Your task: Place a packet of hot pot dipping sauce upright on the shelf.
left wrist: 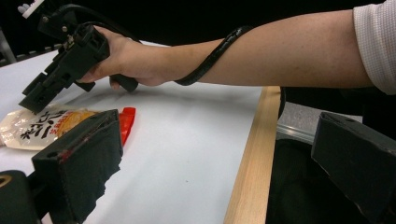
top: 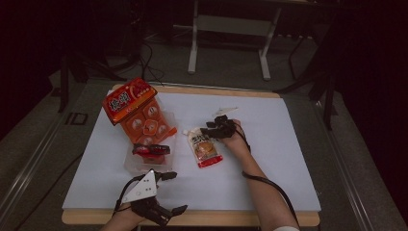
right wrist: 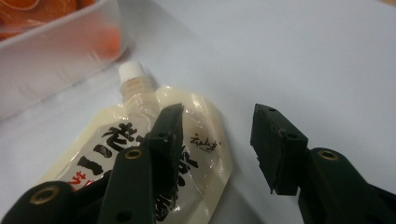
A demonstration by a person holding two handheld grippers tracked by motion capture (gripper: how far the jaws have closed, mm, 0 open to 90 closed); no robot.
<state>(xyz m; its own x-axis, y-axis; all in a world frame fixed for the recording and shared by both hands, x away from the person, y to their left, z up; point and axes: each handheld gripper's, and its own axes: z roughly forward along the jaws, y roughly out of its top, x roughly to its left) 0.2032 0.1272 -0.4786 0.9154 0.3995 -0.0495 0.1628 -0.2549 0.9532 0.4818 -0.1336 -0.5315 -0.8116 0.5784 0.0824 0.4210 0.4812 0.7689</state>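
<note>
- Work in hand, as judged: collecting the spouted pouch (top: 206, 148) from the white table sheet (top: 269, 183), probably for the clear plastic tray (top: 139, 166) beside it. Destination is my inference only.
- Progress: pouch not yet gripped. It lay flat on the sheet, cap end toward the tray, red bottom edge toward the person. Grasp, lift and placing all remained.
- Tray already held orange round packets (top: 148, 126); a dark red packet (top: 151, 149) lay at its near end. An orange carton (top: 127, 100) rested on the tray's far end.
- Right gripper (right wrist: 217, 140): jaws part open, roughly a middling gap, nothing clamped. One jaw sat over the pouch's upper body, just below the white cap (right wrist: 130, 70); the other stood off the pouch's edge, above bare sheet. The pouch's side edge lay in the gap between them. Whether the tip over the pouch actually touched the film could not be read.
- In the left gripper view the right gripper (left wrist: 35, 100) pointed steeply down, tips at the pouch's top edge.
- Left gripper (top: 168, 192): jaws spread wide, empty, parked near the table's front edge (left wrist: 252, 158), well apart from the pouch, which lay beyond its one jaw.
- Left to do, as judged: straddle the pouch's edge or neck, close, then lift.
</note>
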